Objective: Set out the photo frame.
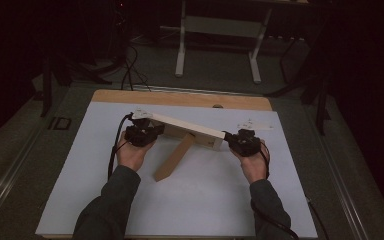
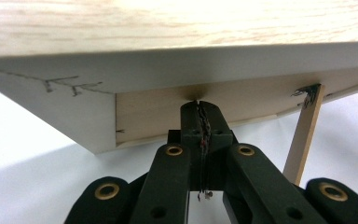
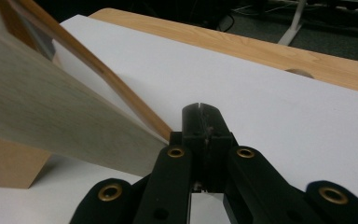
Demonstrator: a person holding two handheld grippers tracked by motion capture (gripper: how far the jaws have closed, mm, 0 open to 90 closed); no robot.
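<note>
Wooden board is hanging tilted above the white sheet that is covering the table, its far-left end higher and its right end dipping toward the person. At the left, the left gripper is sitting under that raised end; in the left gripper view its tongs are pressed together with nothing between them, their tips touching the pale underside of the board. In the middle, a brown wooden strut is slanting from beneath the board down onto the sheet. At the right, the right gripper is meeting the board's lower end; its tongs are also closed tight and empty, lying just beside the board's edge.
</note>
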